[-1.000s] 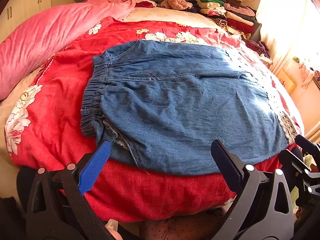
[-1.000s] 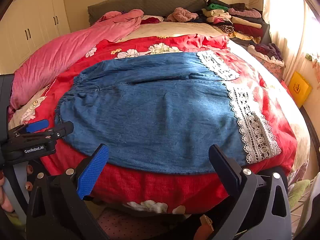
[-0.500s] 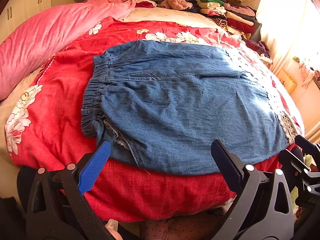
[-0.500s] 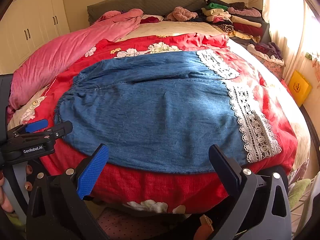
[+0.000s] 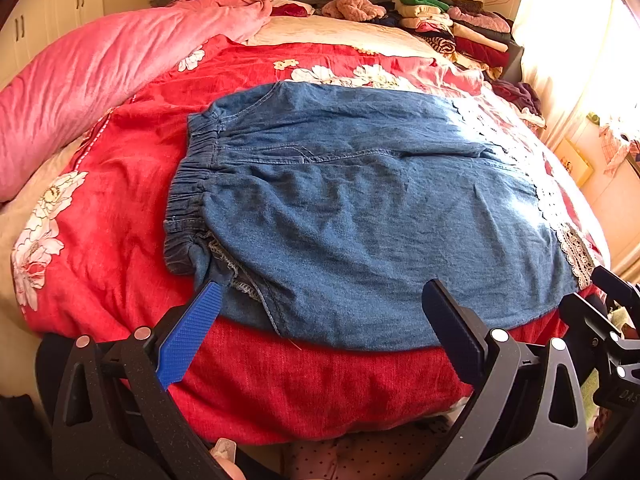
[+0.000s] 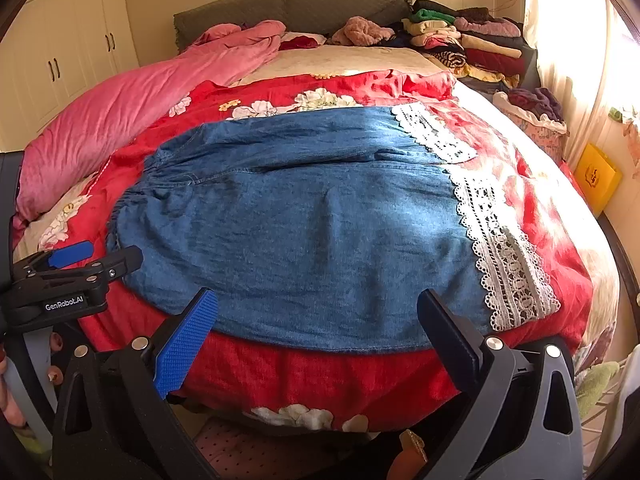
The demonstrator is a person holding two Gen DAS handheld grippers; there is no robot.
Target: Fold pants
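Blue denim pants [image 5: 360, 208] with white lace hems [image 6: 504, 264] lie flat across a red floral bedspread [image 5: 120, 216], waistband [image 5: 188, 200] to the left, legs running right. They also fill the middle of the right wrist view [image 6: 312, 224]. My left gripper [image 5: 322, 300] is open and empty, hovering at the near edge by the waist end. My right gripper [image 6: 318, 304] is open and empty at the near edge, closer to the lace hems. The left gripper also shows at the left of the right wrist view [image 6: 92, 260].
A pink quilt [image 5: 92, 72] lies along the left of the bed. Stacked folded clothes [image 6: 468, 40] sit at the far right by the grey headboard [image 6: 292, 4]. A yellow bag [image 6: 598, 178] stands on the floor at the right. White wardrobes [image 6: 60, 56] stand at the left.
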